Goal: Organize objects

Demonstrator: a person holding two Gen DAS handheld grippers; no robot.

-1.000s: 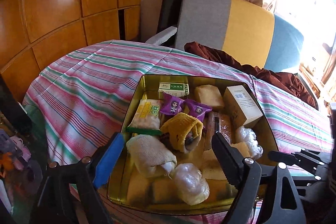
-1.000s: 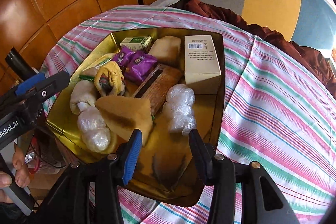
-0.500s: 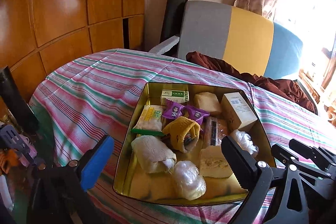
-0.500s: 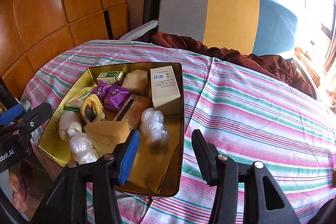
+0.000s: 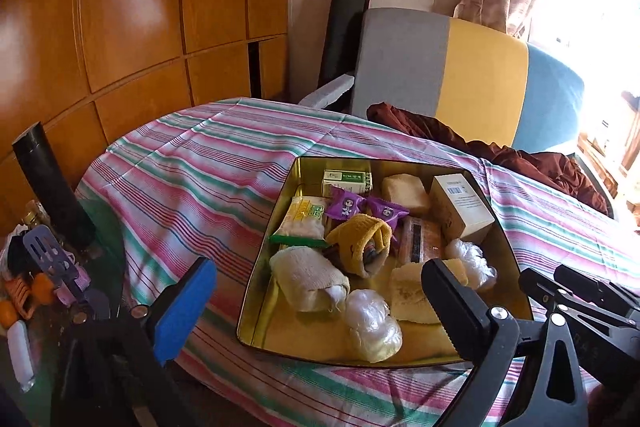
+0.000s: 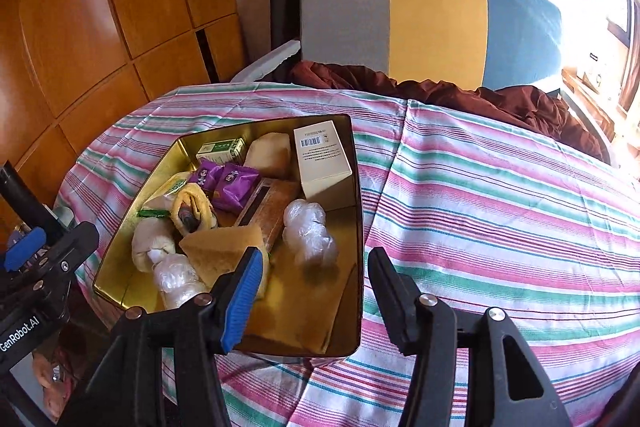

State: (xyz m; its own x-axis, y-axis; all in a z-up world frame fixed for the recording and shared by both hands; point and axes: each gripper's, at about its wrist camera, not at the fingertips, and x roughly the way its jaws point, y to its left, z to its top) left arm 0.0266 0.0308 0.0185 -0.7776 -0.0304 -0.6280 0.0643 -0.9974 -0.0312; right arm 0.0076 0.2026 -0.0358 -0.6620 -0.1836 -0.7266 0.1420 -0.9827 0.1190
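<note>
A gold tin tray (image 5: 506, 255) (image 6: 358, 227) sits on the striped tablecloth and holds several items: a white box (image 5: 460, 207) (image 6: 322, 161), purple snack packets (image 5: 364, 209) (image 6: 228, 183), a yellow rolled cloth (image 5: 362, 241) (image 6: 194, 207), a cream rolled cloth (image 5: 308, 277), plastic-wrapped lumps (image 5: 372, 323) (image 6: 308, 233), and a sponge block (image 5: 408, 293) (image 6: 220, 251). My left gripper (image 5: 320, 303) is open and empty, in front of the tray's near edge. My right gripper (image 6: 316, 291) is open and empty, over the tray's near right corner.
The table with the striped cloth (image 6: 500, 211) extends to the right of the tray. A grey, yellow and blue chair (image 6: 432, 23) with a dark red cloth (image 6: 460, 95) stands behind it. Wooden panels are at left. A black cylinder (image 5: 50, 187) and clutter stand at lower left.
Both grippers have pulled back and up from the tray, so it looks smaller and farther. The left gripper's jaws have opened wider. The items in the tray have not moved.
</note>
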